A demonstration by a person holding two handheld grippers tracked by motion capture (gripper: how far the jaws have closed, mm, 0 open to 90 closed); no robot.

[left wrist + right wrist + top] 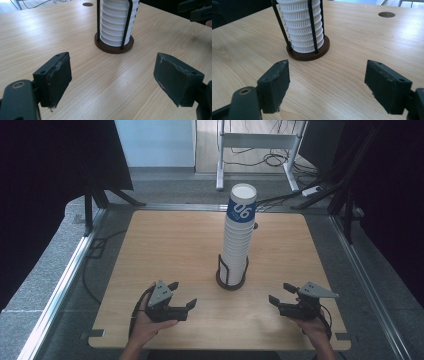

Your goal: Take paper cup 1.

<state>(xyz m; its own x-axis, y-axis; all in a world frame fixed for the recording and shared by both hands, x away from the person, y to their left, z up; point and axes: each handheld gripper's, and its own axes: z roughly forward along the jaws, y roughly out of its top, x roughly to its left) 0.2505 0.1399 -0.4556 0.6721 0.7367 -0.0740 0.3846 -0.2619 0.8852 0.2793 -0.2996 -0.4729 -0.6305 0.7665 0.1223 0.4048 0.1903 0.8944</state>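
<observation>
High view first, reading from the left: I have the left gripper [182, 294] low on the near part of the wooden bench [175, 245], held in the left hand [147, 325] that comes in from the bottom edge, its grey three-cornered plate on top and its jaws pointing toward the middle. Those jaws stand apart with nothing between them — in the left gripper view I see bare wood in the gap and the black pads [58, 80] clear of everything. At the middle of the bench stands the stack of paper cups [239, 235], tall and upright, white with a blue band and white numerals near the top, seated in a cup holder [231, 281] with a dark round base and thin black uprights. It sits between my two grippers and a little farther out, well apart from both. In the gripper views the ribbed rims of the lower cups show inside the black rods. Farther right, the right gripper [281, 293] rests in the right hand [315, 327] near the front edge — its jaws too are spread wide and empty, angled toward the holder's base.
</observation>
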